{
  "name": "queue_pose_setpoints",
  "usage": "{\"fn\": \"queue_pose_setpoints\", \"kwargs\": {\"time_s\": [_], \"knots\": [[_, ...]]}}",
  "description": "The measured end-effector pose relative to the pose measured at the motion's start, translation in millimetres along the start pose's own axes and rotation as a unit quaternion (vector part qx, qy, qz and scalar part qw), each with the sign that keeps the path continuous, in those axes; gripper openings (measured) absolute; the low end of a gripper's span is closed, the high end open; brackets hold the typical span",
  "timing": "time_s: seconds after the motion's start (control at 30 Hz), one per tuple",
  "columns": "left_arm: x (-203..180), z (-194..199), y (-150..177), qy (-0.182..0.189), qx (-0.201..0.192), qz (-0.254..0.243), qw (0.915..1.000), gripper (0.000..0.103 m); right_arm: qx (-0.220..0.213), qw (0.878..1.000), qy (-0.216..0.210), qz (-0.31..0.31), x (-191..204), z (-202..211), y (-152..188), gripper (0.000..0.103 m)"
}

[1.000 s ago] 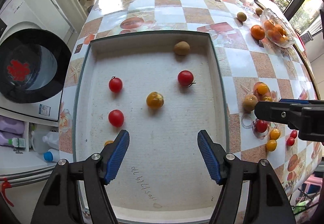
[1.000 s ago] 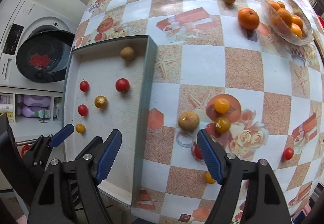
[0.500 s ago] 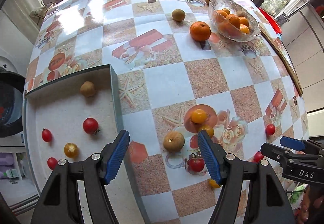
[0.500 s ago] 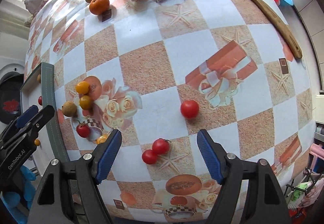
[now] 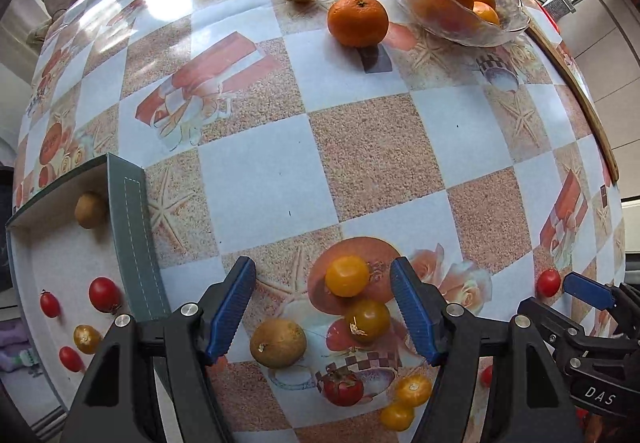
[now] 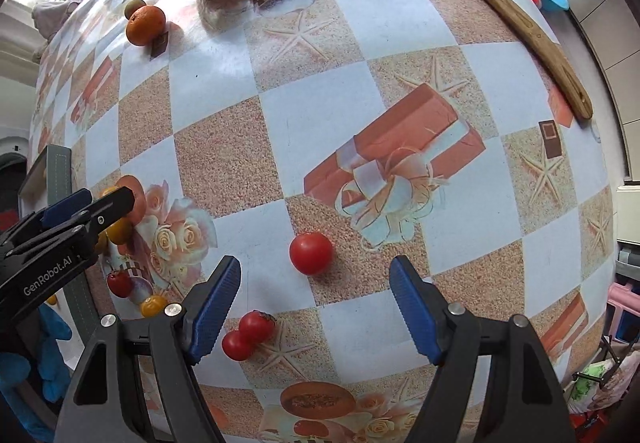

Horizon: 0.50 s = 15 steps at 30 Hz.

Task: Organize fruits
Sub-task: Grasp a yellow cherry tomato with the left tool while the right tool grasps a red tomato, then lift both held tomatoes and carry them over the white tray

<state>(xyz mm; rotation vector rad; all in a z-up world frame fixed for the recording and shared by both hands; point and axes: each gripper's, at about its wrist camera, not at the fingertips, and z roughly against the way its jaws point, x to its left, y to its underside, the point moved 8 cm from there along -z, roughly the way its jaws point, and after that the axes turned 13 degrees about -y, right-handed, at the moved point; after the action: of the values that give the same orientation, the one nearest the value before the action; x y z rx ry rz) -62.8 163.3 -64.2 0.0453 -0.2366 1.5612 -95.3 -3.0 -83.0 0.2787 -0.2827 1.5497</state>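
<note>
My left tongs [image 5: 323,307] stand open, empty, over a yellow tomato [image 5: 347,276]. My right tongs [image 6: 315,305], marked "DAS", open and empty, frame a red tomato [image 6: 311,253] at center. Left tongs read "GenRobot.AI".

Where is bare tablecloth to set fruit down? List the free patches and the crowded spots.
Free: the checks between the loose orange mandarin, the grey tray's rim and the yellow tomato; also around the printed gift box, beyond the lone red tomato. Crowded: under the left gripper, and by the glass bowl.
</note>
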Motion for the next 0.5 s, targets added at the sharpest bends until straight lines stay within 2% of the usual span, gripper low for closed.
{"fn": "queue_pose_setpoints", "kwargs": {"time_s": [0.1, 0.2, 0.27, 0.3, 0.37, 0.43, 0.5], "knots": [[-3, -1, 0, -0.010, -0.002, -0.004, 0.9999, 0.071, -0.001, 1.000, 0.014, 0.011, 3, -2, -1, 0.078], [-4, 1, -1, -0.013, -0.006, -0.006, 0.9999, 0.063, -0.004, 0.999, 0.029, 0.019, 15, -2, 2, 0.066], [-8, 3, -1, -0.013, -0.009, -0.007, 0.9999, 0.049, -0.006, 0.999, 0.038, 0.026, 17, -1, 1, 0.052], [-9, 5, 0, -0.010, -0.010, -0.007, 0.9999, 0.044, -0.006, 0.999, 0.040, 0.029, 19, 0, 1, 0.049], [-12, 10, -2, 0.005, -0.011, -0.005, 0.9999, 0.031, -0.006, 0.999, 0.041, 0.035, 22, 1, 1, 0.035], [-11, 14, -2, 0.024, -0.011, -0.002, 0.9996, 0.023, -0.004, 0.999, 0.034, 0.035, 24, 1, -4, 0.025], [-8, 18, -2, 0.037, -0.011, 0.007, 0.9992, 0.023, -0.005, 0.999, 0.020, 0.026, 22, 3, -5, 0.023]]}}
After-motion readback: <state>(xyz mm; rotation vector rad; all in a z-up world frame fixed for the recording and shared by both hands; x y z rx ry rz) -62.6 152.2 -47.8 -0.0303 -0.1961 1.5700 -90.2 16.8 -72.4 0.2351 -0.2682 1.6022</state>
